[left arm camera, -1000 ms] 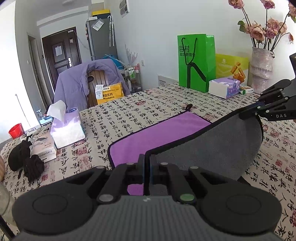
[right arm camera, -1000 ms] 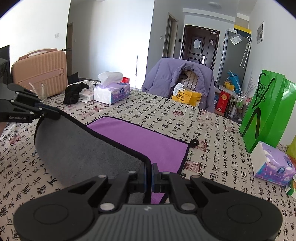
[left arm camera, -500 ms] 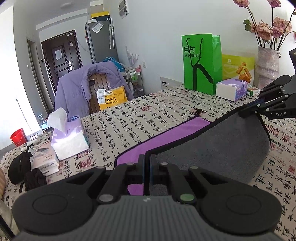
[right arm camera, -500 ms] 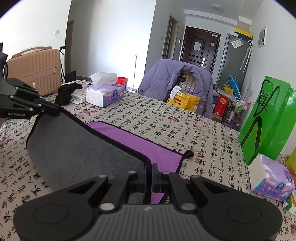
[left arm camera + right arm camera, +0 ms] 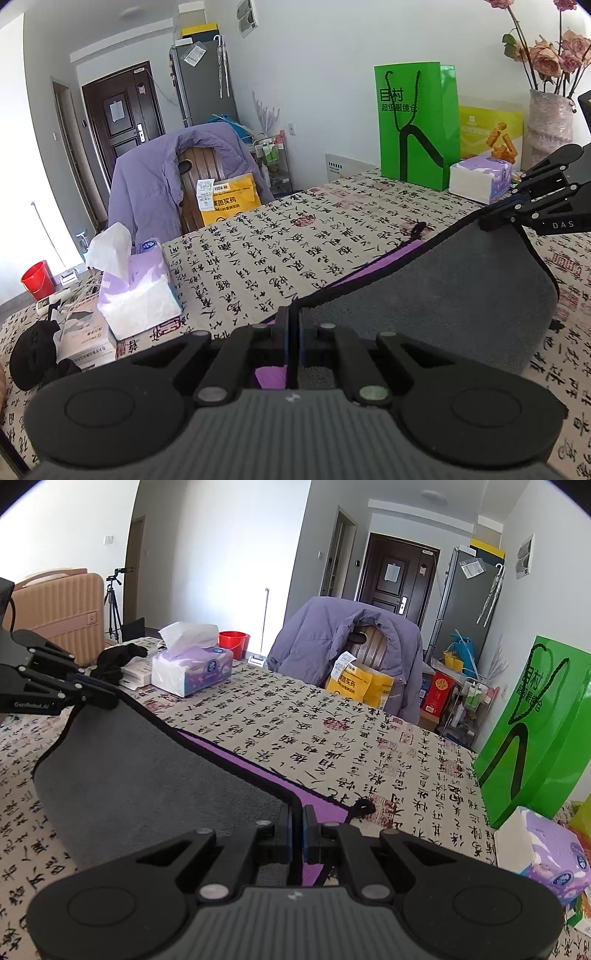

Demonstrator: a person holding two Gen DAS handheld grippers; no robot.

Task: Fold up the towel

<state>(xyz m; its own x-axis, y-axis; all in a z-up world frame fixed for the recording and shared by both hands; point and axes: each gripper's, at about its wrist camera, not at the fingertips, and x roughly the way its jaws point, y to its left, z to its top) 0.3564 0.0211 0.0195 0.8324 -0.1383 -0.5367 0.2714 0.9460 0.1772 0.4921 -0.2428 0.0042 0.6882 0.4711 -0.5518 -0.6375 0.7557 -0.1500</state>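
The towel (image 5: 436,291) is purple on one face and grey on the other, with a black edge. Its near half is lifted off the table and folded over, grey side up; only a thin purple strip (image 5: 258,771) shows beyond the fold. My left gripper (image 5: 294,317) is shut on one near corner. My right gripper (image 5: 298,812) is shut on the other near corner. Each gripper shows in the other's view, the right one (image 5: 495,221) and the left one (image 5: 107,698), with the towel edge stretched between them. The towel's hanging loop (image 5: 364,806) lies on the table.
The table (image 5: 280,240) has a calligraphy-print cloth. On it stand a tissue box (image 5: 136,291), a green paper bag (image 5: 417,122), a second tissue pack (image 5: 480,177), a vase of flowers (image 5: 550,122) and black cloth (image 5: 33,354). A chair with a purple jacket (image 5: 343,650) stands behind.
Both grippers have carried the lifted towel edge forward over the flat half. Far less purple shows now and the grey side covers most of it.
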